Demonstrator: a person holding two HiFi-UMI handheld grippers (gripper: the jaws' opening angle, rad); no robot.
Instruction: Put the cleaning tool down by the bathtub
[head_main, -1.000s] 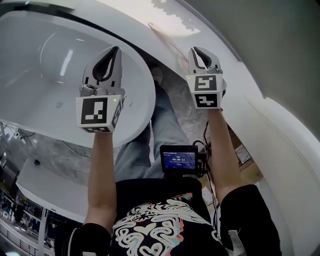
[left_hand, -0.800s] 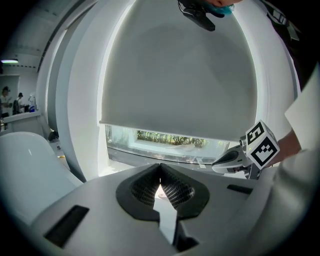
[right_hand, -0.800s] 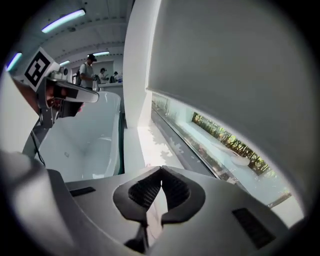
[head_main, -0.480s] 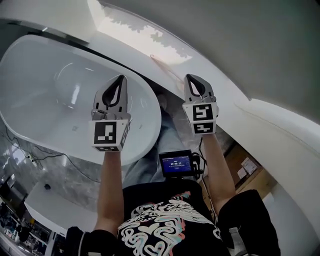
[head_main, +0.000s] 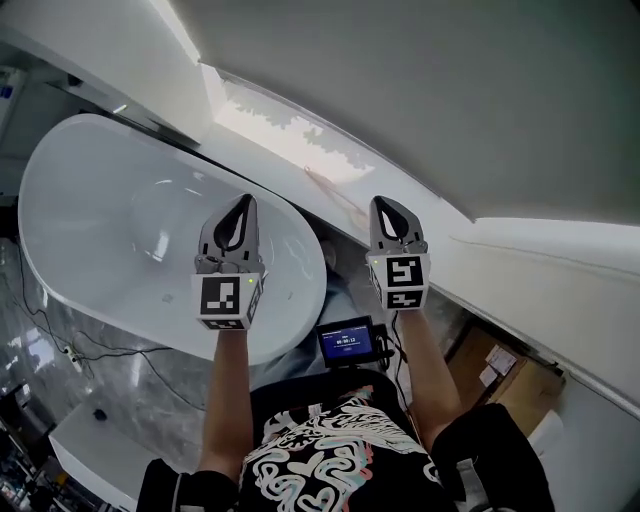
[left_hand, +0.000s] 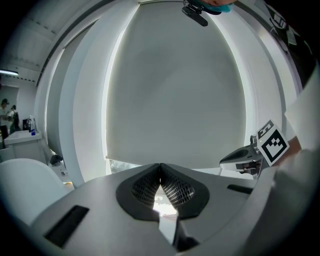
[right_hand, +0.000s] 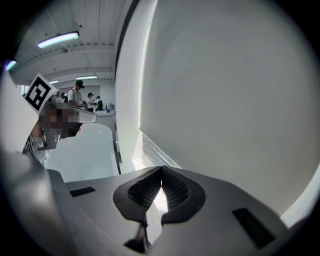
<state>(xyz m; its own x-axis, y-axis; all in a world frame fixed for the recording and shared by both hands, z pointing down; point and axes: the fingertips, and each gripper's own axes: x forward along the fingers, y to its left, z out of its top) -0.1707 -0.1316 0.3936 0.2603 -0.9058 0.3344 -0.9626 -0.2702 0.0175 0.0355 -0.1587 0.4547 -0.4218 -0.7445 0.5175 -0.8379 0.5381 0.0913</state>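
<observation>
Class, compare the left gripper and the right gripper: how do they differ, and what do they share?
The left gripper is held over the bathtub; the right gripper is clear of its rim, over the gap beside it. The left gripper's marker cube bears a different square pattern from the right gripper's marker cube. Both point away from the person, jaws shut, tips touching, nothing between them.

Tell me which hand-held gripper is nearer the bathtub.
Left. The left hand-held gripper hangs over the near end of the bathtub; the right hand-held gripper is off to the side, past its rim.
</observation>
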